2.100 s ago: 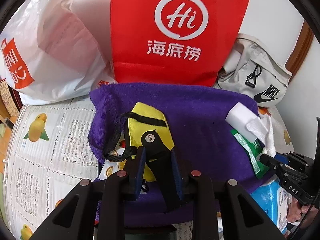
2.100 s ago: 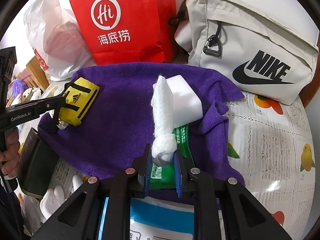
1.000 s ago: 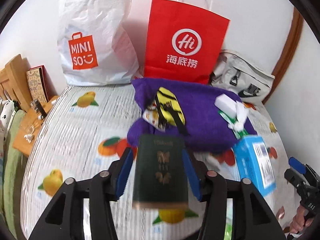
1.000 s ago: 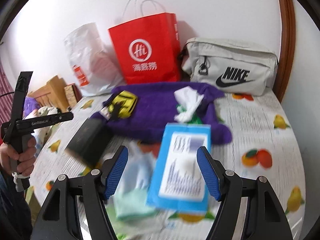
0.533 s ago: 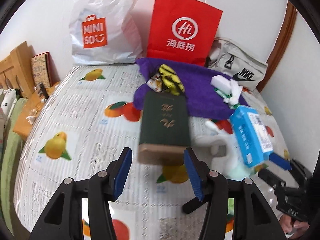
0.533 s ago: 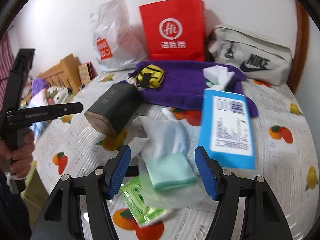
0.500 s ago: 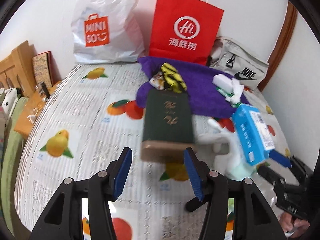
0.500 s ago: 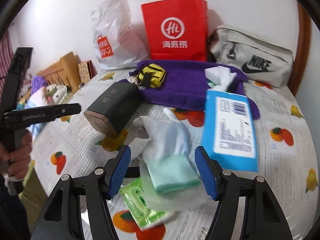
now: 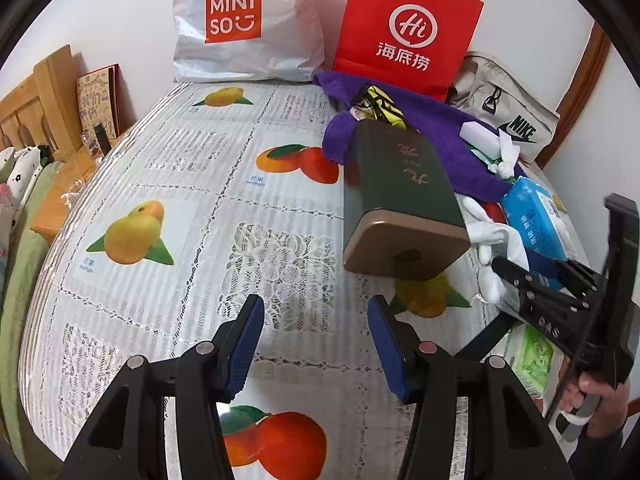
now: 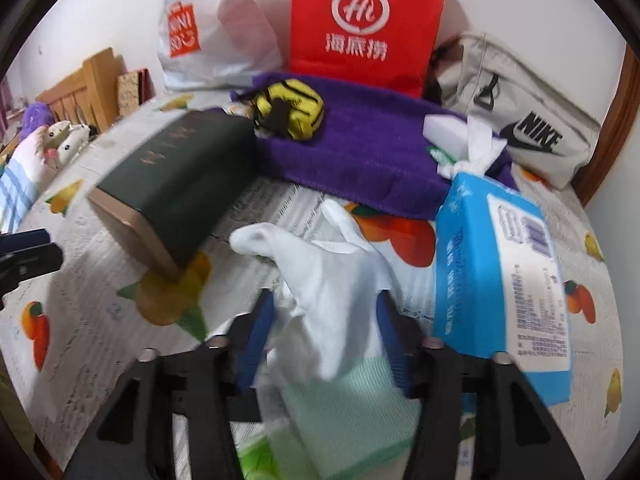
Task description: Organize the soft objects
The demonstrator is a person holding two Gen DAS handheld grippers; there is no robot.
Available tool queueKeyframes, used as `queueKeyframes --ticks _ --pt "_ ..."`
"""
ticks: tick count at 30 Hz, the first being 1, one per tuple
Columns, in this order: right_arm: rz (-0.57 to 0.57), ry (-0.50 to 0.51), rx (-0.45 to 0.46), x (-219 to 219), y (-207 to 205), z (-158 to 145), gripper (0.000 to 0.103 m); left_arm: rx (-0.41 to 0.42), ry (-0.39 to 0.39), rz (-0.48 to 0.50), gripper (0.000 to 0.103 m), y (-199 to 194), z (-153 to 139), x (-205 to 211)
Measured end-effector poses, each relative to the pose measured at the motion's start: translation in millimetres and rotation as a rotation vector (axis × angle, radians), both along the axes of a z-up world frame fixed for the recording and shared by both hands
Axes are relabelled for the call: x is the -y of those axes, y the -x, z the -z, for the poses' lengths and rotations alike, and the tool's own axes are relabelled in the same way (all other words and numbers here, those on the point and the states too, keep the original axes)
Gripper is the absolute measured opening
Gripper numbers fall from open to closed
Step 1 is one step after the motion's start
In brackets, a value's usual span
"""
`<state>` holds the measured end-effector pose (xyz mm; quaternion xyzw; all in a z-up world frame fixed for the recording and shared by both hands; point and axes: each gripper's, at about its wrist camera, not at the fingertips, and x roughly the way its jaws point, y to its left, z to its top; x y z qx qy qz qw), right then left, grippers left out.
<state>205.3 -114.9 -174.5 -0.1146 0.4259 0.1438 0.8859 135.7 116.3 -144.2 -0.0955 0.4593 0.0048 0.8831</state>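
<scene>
Right gripper [image 10: 326, 332] is down over the white glove [image 10: 320, 280] with the mint-green cuff, and its fingers are closing with the glove between the blue pads. It's blurry there, so I can't tell if the pads actually press on the fabric. Left gripper [image 9: 316, 344] hangs over a bare patch of the fruit-print worktop [image 9: 168, 184], fingers about halfway apart, nothing between them.

The glove lies mid-worktop, between the dark green box [image 10: 180, 184] and the blue tissue pack [image 10: 500, 276], apparently touching both. A green wipes packet [image 9: 530, 360] sits under its cuff end, mostly covered.

Behind those, a purple towel [image 10: 372, 160] carries a yellow pouch [image 10: 292, 110], a white sponge block [image 10: 444, 128] and a crumpled white cloth [image 10: 480, 148]. At the wall stand a white Miniso bag [image 9: 244, 24], a red paper bag [image 9: 408, 32] and a grey Nike bag [image 10: 520, 120]; can't see inside any of them. A hand [image 9: 600, 400] on the right gripper's handle is cut off at the left view's edge.
</scene>
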Motion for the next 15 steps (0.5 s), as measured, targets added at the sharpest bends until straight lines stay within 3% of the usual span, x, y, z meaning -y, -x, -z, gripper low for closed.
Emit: queueKeyframes --ticks 2,7,15 --pt "-0.012 -0.005 -0.036 0.3 -6.4 5.3 0.014 -0.002 0.006 0.005 0.052 -0.7 2.4 0.2" --pt "-0.013 -0.085 -0.02 11.0 -0.4 -8.5 0.008 0.0 0.011 0.025 0.052 1.0 3.6 4.9" --pt "-0.046 -0.209 0.096 30.5 40.8 -67.4 0.007 -0.003 0.012 0.151 0.052 10.4 4.6 41.1"
